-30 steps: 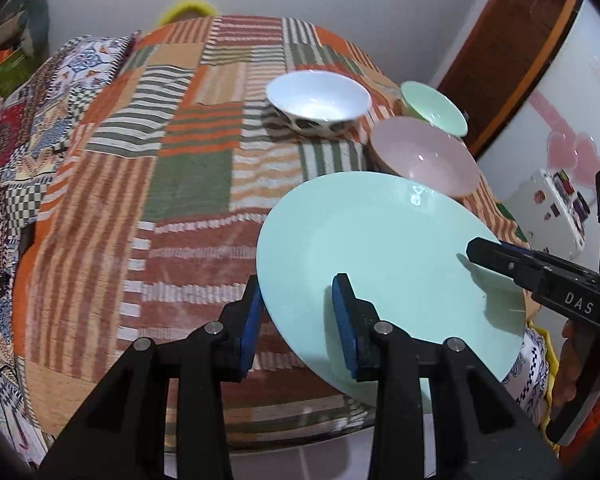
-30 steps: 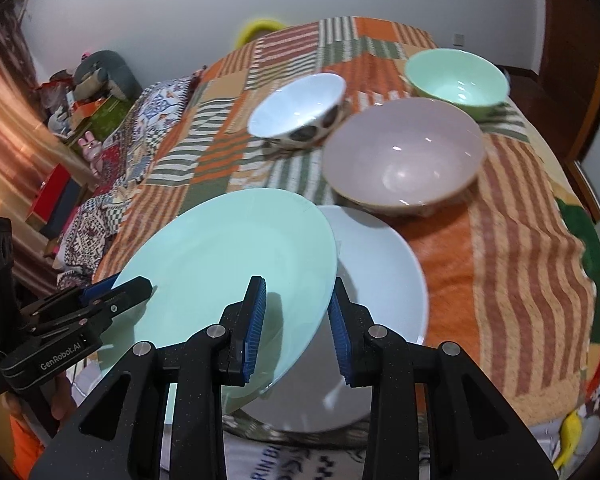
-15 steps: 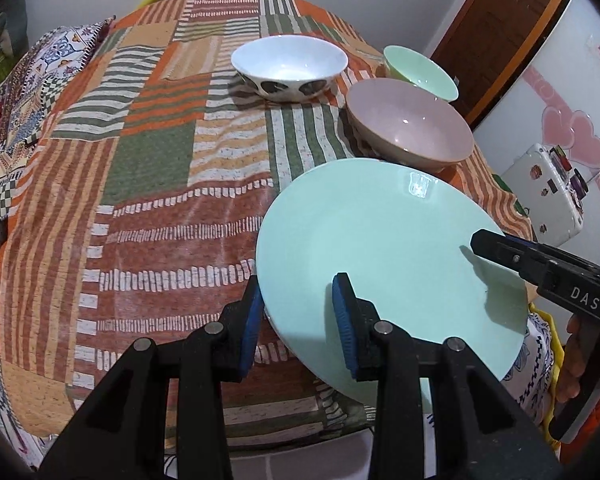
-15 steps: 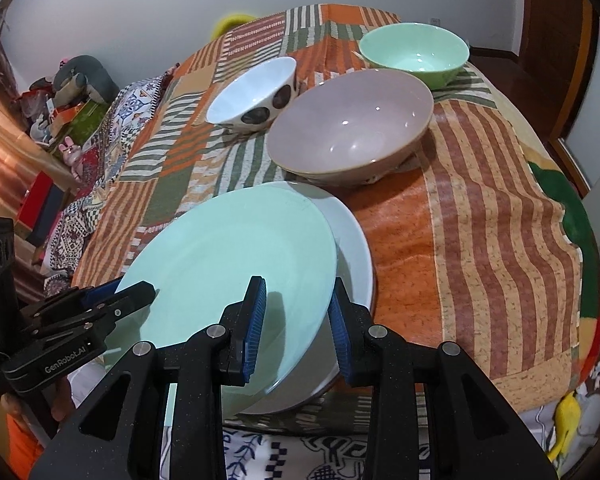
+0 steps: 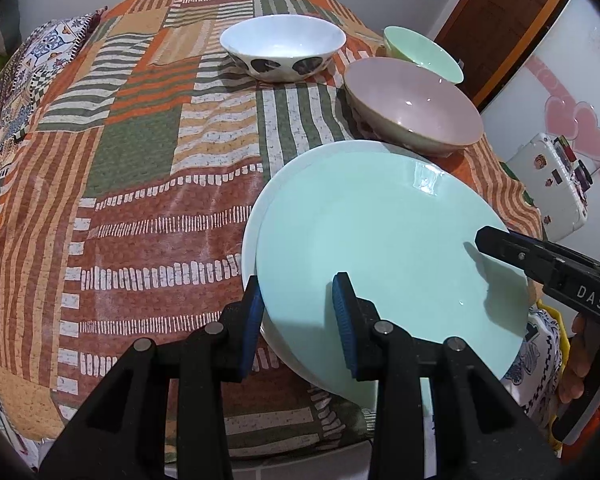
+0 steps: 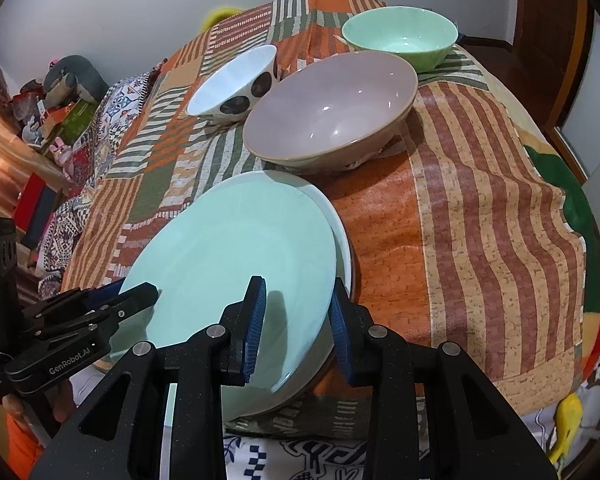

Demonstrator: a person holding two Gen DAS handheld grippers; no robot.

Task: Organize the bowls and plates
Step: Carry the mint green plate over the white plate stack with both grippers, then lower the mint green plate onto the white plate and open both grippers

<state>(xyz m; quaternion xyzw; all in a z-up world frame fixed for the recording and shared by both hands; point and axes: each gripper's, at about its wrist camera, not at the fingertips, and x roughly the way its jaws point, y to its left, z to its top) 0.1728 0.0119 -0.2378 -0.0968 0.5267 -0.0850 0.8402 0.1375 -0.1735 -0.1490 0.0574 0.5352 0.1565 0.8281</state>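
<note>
A mint green plate [image 5: 384,240] [image 6: 236,264] lies tilted over a white plate [image 5: 256,216] [image 6: 342,240] at the table's near edge. My left gripper [image 5: 300,312] is shut on the green plate's left rim. My right gripper [image 6: 296,320] is shut on its right rim. Each gripper shows in the other's view, the right gripper [image 5: 540,264] and the left gripper [image 6: 80,320]. Behind the plates stand a pinkish bowl [image 5: 416,104] [image 6: 332,108], a white spotted bowl [image 5: 280,48] [image 6: 232,84] and a green bowl [image 5: 420,52] [image 6: 400,36].
A patchwork striped cloth [image 5: 120,160] [image 6: 480,200] covers the round table. A brown door [image 5: 500,28] and a white cabinet [image 5: 560,100] stand at the right. Cluttered shelves [image 6: 48,112] are at the left.
Both grippers have carried the green plate forward and down. It has gone from beside the white plate to almost fully over it, and the bowls look closer.
</note>
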